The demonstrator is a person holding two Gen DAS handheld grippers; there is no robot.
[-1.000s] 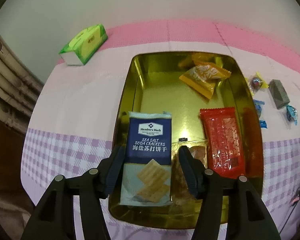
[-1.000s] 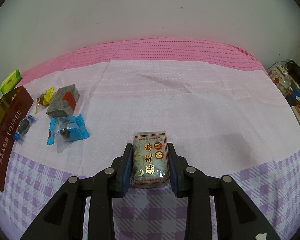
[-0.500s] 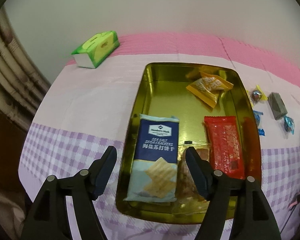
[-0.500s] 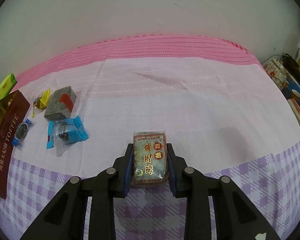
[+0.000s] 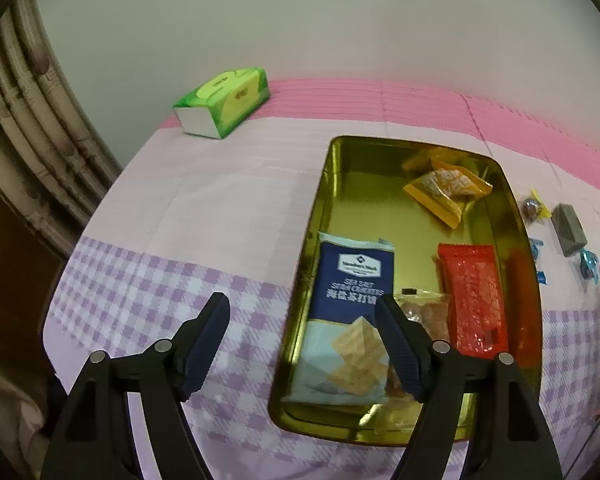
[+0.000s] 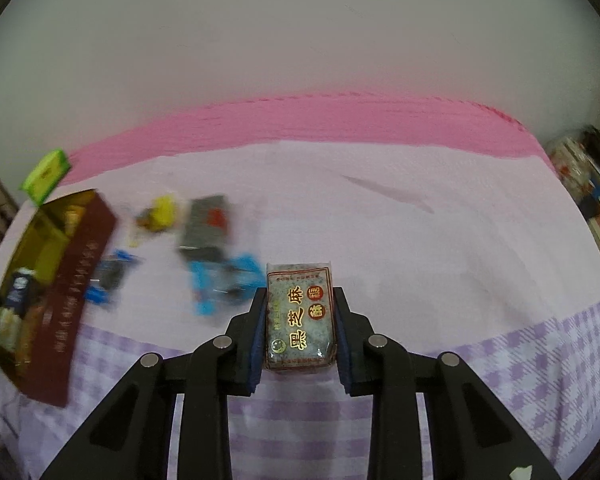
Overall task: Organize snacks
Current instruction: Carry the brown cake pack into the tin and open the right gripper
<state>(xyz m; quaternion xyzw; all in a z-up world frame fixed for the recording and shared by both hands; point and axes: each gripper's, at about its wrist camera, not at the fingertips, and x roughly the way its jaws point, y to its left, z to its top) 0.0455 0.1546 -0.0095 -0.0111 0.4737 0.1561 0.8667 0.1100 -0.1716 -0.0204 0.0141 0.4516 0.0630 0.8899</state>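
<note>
A gold tin tray (image 5: 320,208) holds a blue soda cracker pack (image 5: 350,312), a red packet (image 5: 474,292), an orange packet (image 5: 444,188) and a clear-wrapped snack (image 5: 424,312). My left gripper (image 5: 302,344) is open and empty, above the tray's near left edge. My right gripper (image 6: 300,328) is shut on a black sesame cake packet (image 6: 300,316), held above the cloth. The tray (image 6: 56,280) shows at the left in the right wrist view.
A green tissue pack (image 5: 224,100) lies at the back left. Loose candies and a grey packet (image 5: 566,228) lie right of the tray; they are blurred in the right wrist view (image 6: 208,220). Clutter sits past the table's right edge (image 6: 592,184).
My left gripper has let go of the cracker pack, opened wide and drawn back to the left. My right gripper has lifted the sesame cake and moved left towards the tray.
</note>
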